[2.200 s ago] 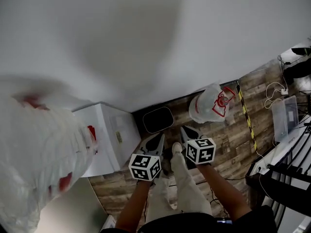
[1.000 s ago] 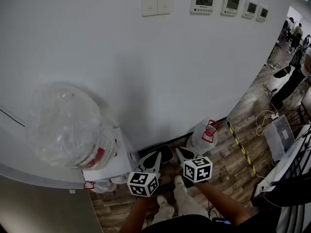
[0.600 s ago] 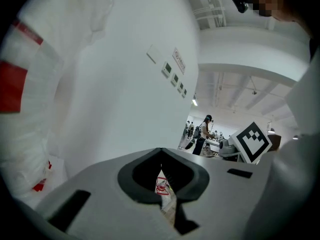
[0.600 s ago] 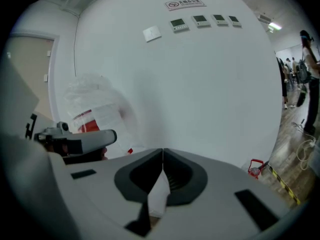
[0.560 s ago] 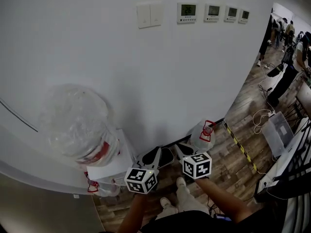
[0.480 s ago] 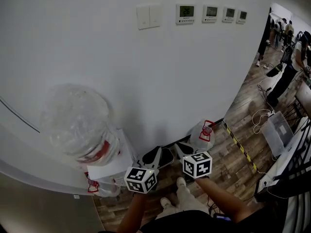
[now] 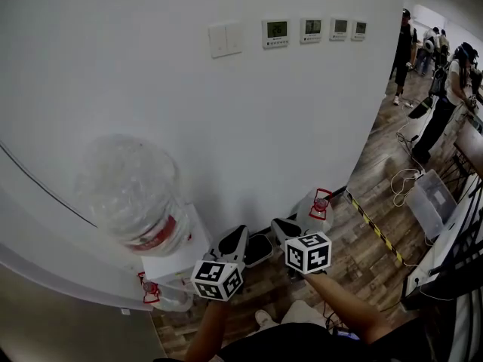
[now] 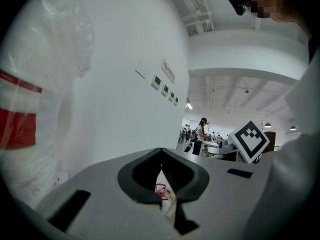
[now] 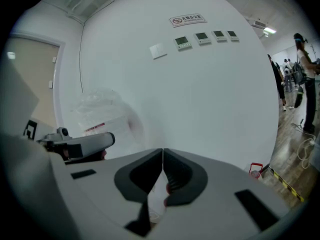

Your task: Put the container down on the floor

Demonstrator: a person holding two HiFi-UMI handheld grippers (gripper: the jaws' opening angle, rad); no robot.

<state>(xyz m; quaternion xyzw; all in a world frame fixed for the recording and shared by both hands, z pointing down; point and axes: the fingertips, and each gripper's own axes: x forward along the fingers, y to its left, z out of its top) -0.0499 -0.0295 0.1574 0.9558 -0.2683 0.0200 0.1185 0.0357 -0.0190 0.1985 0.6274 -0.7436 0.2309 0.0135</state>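
Container (image 7: 317, 211) stands on the floor (image 7: 366, 243) just beyond the right gripper (image 7: 283, 226), so the set-down looks finished. That gripper and the left gripper (image 7: 235, 238) are both clenched on nothing. Next probably calls only for drawing them clear.

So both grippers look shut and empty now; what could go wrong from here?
1. The jug sits on the floor by the wall, near the person's shoe; a step forward might knock it.
2. The left gripper, shut and empty, is close to the big bottle on the dispenser; a swing could bump it.
3. Loose cables lie on the floor to the right, a possible trip.
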